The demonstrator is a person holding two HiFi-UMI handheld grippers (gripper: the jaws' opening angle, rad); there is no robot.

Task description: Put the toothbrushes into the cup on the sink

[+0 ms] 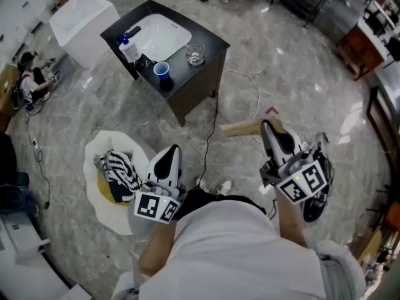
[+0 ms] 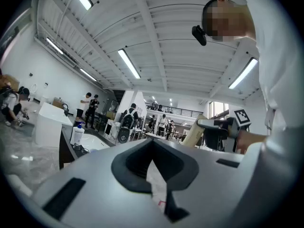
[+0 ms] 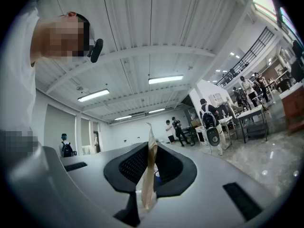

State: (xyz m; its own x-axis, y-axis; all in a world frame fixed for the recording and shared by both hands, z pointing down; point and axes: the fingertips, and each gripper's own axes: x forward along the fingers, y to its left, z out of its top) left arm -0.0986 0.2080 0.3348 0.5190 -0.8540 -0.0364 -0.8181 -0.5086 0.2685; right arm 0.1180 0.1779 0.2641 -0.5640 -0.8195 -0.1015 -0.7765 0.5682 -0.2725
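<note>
White box (image 1: 81, 17) sits on the marble floor at the far left of my head view; nearer me on that side, a striped bundle (image 1: 122, 170) lies in a white cushion (image 1: 94, 161). Moving right, the black cabinet (image 1: 209, 45) carries the sink (image 1: 164, 36), well apart from both grippers; a pump bottle (image 1: 129, 49) stands at the basin's left edge, the blue cup (image 1: 161, 71) stands upright on the black top at the front edge, and a clear glass (image 1: 194, 54) stands upright to its right, beside the basin. The left gripper (image 1: 171, 150) (image 2: 153, 141) hangs low by my body, pointing towards the cabinet; its jaws meet at the tips, and the left gripper view shows a pale sliver lower in the gap that I cannot identify. Right of it, a long tan paper packet (image 1: 244, 129) (image 3: 148, 175) sticks out level over the floor, clear of the sink; whether a toothbrush is inside, I cannot tell. The right gripper (image 1: 266, 125) (image 3: 151, 148) has its jaws clamped on one end of that packet; the right gripper view shows it edge-on between the pads.
</note>
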